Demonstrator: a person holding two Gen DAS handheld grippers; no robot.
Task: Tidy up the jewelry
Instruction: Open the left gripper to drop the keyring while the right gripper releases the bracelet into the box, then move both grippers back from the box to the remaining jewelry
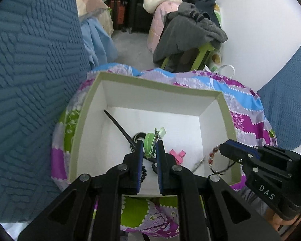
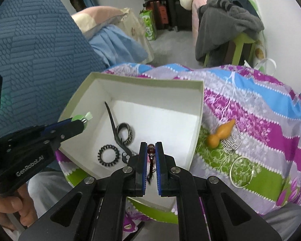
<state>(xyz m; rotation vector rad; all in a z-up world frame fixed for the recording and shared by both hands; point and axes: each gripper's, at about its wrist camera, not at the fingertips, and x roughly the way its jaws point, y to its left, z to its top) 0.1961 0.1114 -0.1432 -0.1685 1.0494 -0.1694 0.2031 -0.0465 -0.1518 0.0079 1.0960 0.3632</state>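
A white box with a green rim (image 1: 84, 120) (image 2: 198, 116) sits on a colourful cloth. My left gripper (image 1: 149, 143) is shut on a green hair clip (image 1: 150, 140) above the box; it also shows in the right wrist view (image 2: 81, 121). My right gripper (image 2: 151, 146) is shut on a red beaded bracelet (image 2: 151, 149) over the box's right side; it shows in the left wrist view (image 1: 222, 147) with the beads (image 1: 212, 153) hanging. In the box lie a black hair stick (image 2: 112, 122), a striped band (image 2: 125, 132), a black coil tie (image 2: 108, 154) and a pink clip (image 1: 178, 155).
On the cloth (image 2: 250, 108) right of the box lie an orange gourd pendant (image 2: 220, 133) on a chain and a silver bangle (image 2: 242, 170). A blue quilted sofa (image 1: 30, 80) rises on the left. A green stool with grey clothes (image 1: 190, 34) stands behind.
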